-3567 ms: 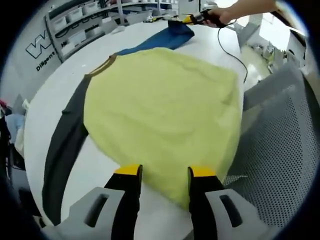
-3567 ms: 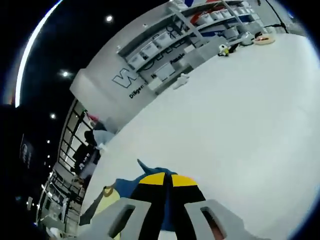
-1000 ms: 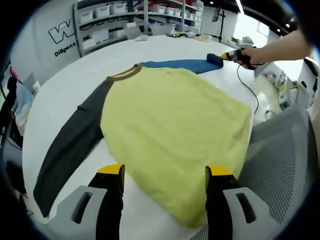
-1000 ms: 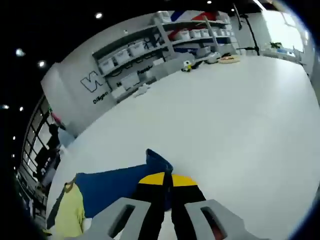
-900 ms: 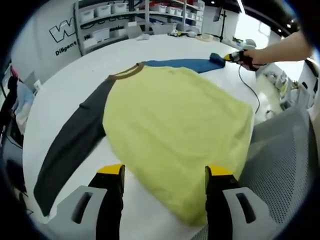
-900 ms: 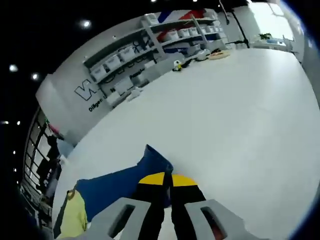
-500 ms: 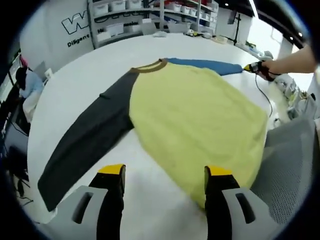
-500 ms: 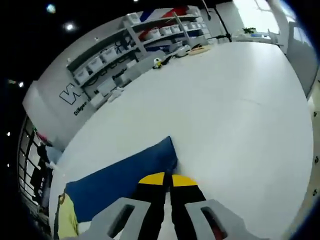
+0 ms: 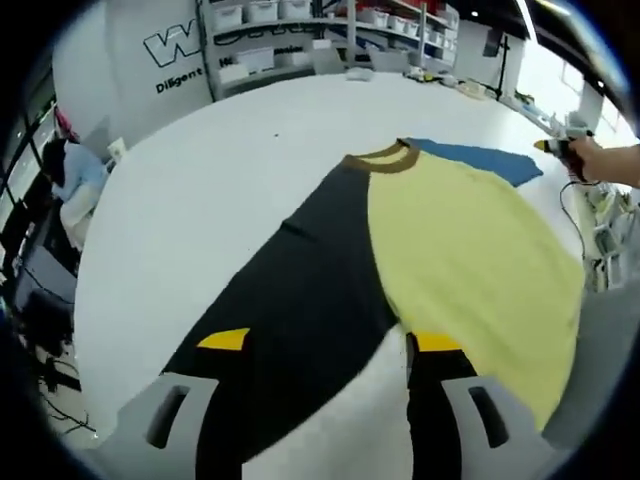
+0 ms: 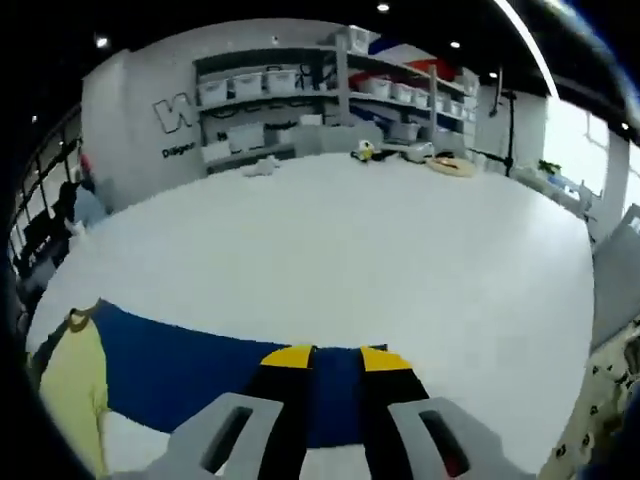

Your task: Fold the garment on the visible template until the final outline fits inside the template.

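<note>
Between our left gripper (image 9: 330, 345) jaws, spread wide, lies the dark sleeve (image 9: 290, 320) of the garment (image 9: 470, 250) flat on the white table (image 9: 200, 180). Our right gripper (image 10: 337, 357) jaws sit slightly parted over the blue sleeve (image 10: 180, 365).

Bright overhead light — soft motion blur, strong fisheye bending at edges.

White workroom with storage shelving

Shelves (image 10: 300, 90) of white bins (image 10: 240, 82) line the grey back wall (image 10: 130, 130), which bears lettering (image 9: 185, 45). Ceiling spotlights (image 10: 382, 8) glow overhead; bright daylight enters at the window (image 10: 570, 140).
</note>
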Demonstrator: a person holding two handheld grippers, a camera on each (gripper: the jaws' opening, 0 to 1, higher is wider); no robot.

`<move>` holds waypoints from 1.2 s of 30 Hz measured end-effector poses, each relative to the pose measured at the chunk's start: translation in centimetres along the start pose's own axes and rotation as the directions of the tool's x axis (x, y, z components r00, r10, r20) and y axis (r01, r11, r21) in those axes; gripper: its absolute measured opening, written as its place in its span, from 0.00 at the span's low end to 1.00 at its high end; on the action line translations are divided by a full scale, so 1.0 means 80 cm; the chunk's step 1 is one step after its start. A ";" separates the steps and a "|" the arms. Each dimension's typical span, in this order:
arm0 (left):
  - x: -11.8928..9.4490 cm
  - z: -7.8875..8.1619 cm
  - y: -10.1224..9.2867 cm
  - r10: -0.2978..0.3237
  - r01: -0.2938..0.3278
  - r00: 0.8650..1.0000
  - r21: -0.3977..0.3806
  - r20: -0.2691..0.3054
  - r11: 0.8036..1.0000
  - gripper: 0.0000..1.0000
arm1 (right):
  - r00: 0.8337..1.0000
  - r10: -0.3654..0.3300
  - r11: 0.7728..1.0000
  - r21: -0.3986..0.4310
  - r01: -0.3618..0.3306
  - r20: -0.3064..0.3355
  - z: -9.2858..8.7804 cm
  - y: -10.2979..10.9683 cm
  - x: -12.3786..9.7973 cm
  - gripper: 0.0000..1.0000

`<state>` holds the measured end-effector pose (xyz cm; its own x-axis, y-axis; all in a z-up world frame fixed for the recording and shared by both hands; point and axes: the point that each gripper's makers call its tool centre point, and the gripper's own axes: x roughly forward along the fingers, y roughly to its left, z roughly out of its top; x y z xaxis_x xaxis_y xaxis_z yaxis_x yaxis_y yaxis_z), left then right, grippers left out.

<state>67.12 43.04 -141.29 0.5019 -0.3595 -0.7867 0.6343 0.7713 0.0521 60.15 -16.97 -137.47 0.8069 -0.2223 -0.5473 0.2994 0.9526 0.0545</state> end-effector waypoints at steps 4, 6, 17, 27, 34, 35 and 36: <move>0.028 0.026 0.011 -0.020 0.021 1.000 0.054 -0.013 0.998 0.62 | 0.960 0.262 0.936 -0.218 -0.277 -0.093 -0.003 0.102 0.036 0.16; 0.041 0.041 0.015 -0.036 0.036 0.999 0.069 -0.011 0.997 0.58 | 0.927 0.350 0.872 -0.315 -0.375 -0.135 -0.005 0.148 0.052 0.17; 0.104 0.075 0.029 -0.073 0.087 0.994 0.196 -0.079 0.977 0.47 | 0.807 0.440 0.615 -0.521 -0.591 -0.395 -0.048 0.249 0.115 0.25; 0.111 0.078 0.054 -0.121 0.129 0.989 0.099 -0.084 0.987 0.23 | 0.787 0.478 0.547 -0.569 -0.614 -0.389 -0.037 0.281 0.133 0.00; 0.118 0.083 0.069 -0.093 0.097 0.994 0.050 -0.061 0.994 0.09 | 0.784 0.488 0.512 -0.602 -0.613 -0.384 -0.018 0.300 0.163 0.00; 0.119 0.084 0.071 -0.083 0.086 0.995 0.047 -0.061 0.995 0.09 | 0.784 0.487 0.512 -0.602 -0.613 -0.384 -0.015 0.303 0.167 0.00; 0.118 0.085 0.074 -0.072 0.075 0.996 0.044 -0.060 0.996 0.09 | 0.783 0.491 0.511 -0.602 -0.613 -0.381 -0.013 0.306 0.171 0.00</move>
<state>79.62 40.62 -144.26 0.4185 -0.3818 -0.8241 0.6951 0.7187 0.0200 77.96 3.50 -144.46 0.5848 0.3727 -0.7205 -0.6485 0.7484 -0.1392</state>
